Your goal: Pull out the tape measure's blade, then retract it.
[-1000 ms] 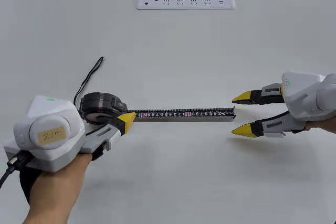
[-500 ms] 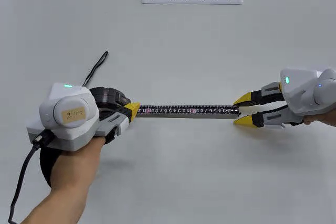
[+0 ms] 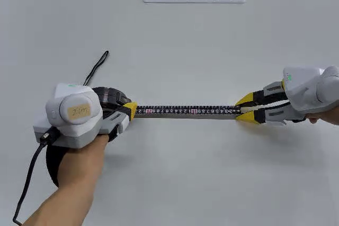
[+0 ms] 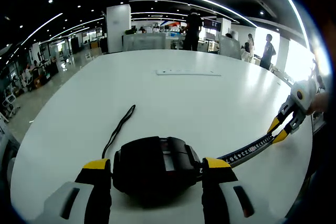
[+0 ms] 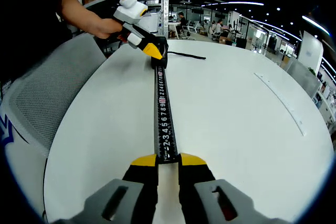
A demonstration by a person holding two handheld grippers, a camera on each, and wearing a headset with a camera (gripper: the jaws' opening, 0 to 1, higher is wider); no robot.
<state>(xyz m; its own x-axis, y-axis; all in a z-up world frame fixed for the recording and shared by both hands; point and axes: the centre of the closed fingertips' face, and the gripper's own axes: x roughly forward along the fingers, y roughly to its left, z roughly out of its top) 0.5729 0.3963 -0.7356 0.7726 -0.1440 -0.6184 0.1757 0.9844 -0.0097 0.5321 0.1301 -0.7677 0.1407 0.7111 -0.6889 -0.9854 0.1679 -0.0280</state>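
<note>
Your left gripper [image 4: 156, 164] has its jaws clamped around the tape measure case [image 3: 109, 98] on the counter [image 3: 175, 178]. The blade [image 3: 185, 110] runs straight from the case to your right gripper [image 3: 246, 110], whose jaws look pinched on its tip. Any pull or return follows that line.

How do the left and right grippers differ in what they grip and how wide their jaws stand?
The left gripper clamps the tape measure's case, jaws wide apart. The right gripper pinches the end of the blade, jaws nearly together. Both have yellow tips.
</note>
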